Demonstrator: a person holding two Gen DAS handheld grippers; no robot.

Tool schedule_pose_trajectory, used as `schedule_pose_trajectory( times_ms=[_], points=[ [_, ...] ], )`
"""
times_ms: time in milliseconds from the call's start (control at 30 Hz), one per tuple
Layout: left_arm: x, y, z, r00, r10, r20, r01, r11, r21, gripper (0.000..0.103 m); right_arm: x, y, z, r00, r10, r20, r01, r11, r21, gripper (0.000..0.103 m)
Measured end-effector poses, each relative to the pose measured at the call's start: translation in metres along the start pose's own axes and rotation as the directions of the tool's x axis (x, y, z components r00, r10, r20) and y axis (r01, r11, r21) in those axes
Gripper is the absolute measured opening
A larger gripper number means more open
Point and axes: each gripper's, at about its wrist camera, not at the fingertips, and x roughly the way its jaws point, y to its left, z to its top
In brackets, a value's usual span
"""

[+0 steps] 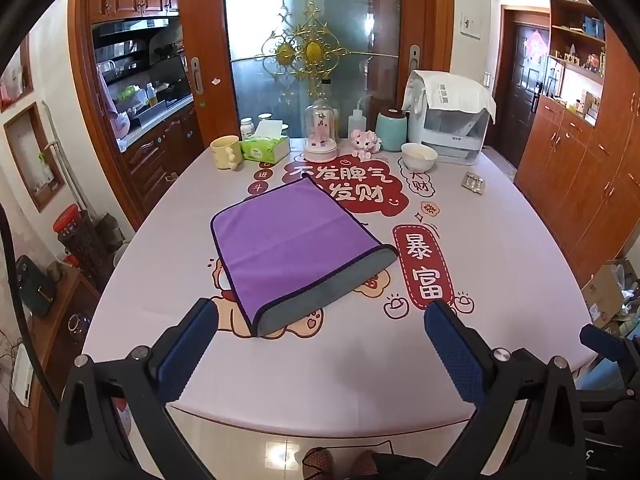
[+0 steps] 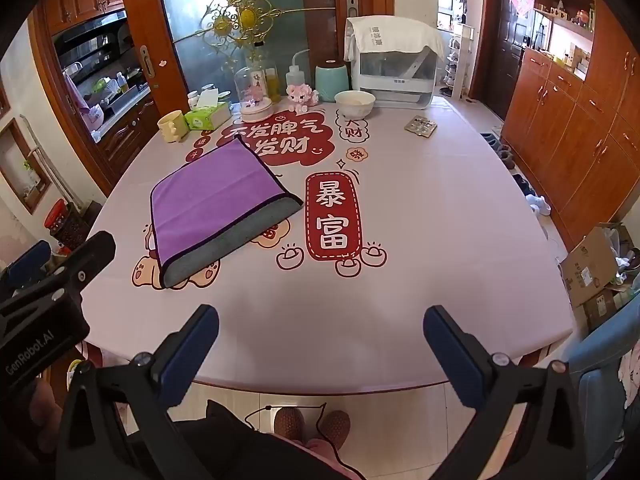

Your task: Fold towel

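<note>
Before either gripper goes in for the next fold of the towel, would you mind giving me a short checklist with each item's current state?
1. Left gripper open: ok, fingers spread wide.
2. Right gripper open: ok, holding nothing.
3. Towel lying flat on the table: ok, already folded once, grey underlayer showing along its near edge.
4. Both grippers clear of the towel: ok, neither touches it.
5. Nothing resting on the towel: ok; the mug, tissue box and bowl stand apart at the far side.
6. Layers aligned: not ok, the grey layer sticks out.
</note>
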Motion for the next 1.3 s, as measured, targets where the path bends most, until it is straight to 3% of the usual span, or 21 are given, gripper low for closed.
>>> schedule_pose_trajectory(
  times_ms=[1300],
  points=[
    [0.003, 0.002, 0.003, 0.999, 0.004, -0.037, -0.005, 1.000, -0.005, 0.102, -0.001, -0.001, 0.000, 1.000, 0.000, -0.012, 0.000, 1.000, 0.006, 0.102]
  ],
)
